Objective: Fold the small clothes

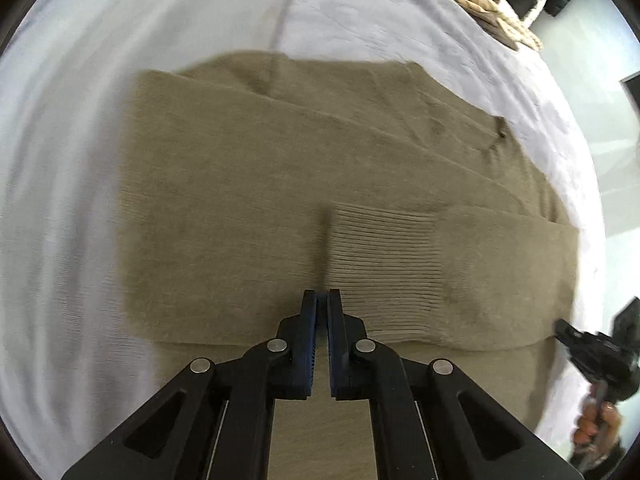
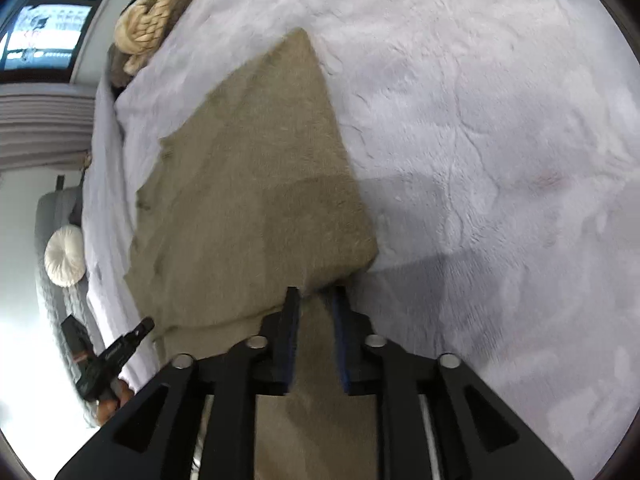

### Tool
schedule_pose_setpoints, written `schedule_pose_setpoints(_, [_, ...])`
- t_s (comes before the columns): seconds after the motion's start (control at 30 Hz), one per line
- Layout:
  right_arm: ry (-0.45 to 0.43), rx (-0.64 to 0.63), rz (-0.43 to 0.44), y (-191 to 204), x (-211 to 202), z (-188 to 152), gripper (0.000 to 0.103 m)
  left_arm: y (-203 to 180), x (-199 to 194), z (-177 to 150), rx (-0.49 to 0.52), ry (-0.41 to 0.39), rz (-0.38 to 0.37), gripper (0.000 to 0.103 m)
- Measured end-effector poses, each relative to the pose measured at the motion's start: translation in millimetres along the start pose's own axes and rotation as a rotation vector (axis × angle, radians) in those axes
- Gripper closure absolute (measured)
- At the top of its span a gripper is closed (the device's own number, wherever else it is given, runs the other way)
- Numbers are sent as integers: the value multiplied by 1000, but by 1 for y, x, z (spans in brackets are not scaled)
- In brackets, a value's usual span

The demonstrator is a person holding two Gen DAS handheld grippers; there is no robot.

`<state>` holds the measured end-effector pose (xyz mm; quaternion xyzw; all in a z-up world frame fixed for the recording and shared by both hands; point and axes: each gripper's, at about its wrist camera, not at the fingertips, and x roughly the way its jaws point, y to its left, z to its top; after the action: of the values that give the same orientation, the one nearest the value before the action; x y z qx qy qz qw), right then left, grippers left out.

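Inspecting the bed, I find one olive-brown knit sweater [image 1: 304,168] lying flat on the pale fleece blanket [image 1: 360,20], with a sleeve folded across the body so that its ribbed cuff [image 1: 384,252] sits near the middle. That sleeve fold I judge complete; the garment remains wide, so the body folds are still outstanding.

My left gripper [image 1: 322,300] points steeply down over the sweater just beside the cuff. Its jaws are fully together, and I see no cloth pinched between the pads, though the tips are close to the fabric and contact cannot be ruled out.

My right gripper [image 2: 316,296] stands at the sweater's near corner, at the edge where knit meets blanket. Its jaws are partly apart with fabric running between them; I cannot tell whether the pads actually press on it.

A heap of cream knitwear [image 2: 152,28] waits at the far edge, which I judge to be further items not yet folded.
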<state>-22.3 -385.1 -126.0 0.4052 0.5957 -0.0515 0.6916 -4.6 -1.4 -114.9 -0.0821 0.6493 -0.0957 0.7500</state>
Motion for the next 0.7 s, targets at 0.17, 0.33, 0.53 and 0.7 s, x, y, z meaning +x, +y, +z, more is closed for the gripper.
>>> schedule_pose_setpoints(0.17, [-137, -76, -14, 5, -38, 19, 46, 12, -21, 2, 13, -41, 37, 97])
schedule_pose_setpoints(0.33, [-139, -34, -25, -4, -23, 58, 46, -2, -28, 5, 36, -57, 30, 97])
schedule_pose_setpoints(0.53, [-79, 36, 67, -8, 14, 87, 49, -32, -18, 8, 75, -62, 40, 97])
schedule_pose_setpoints(0.7, [-89, -207, -79, 41, 9, 85, 94, -43, 7, 9, 89, -30, 98, 97])
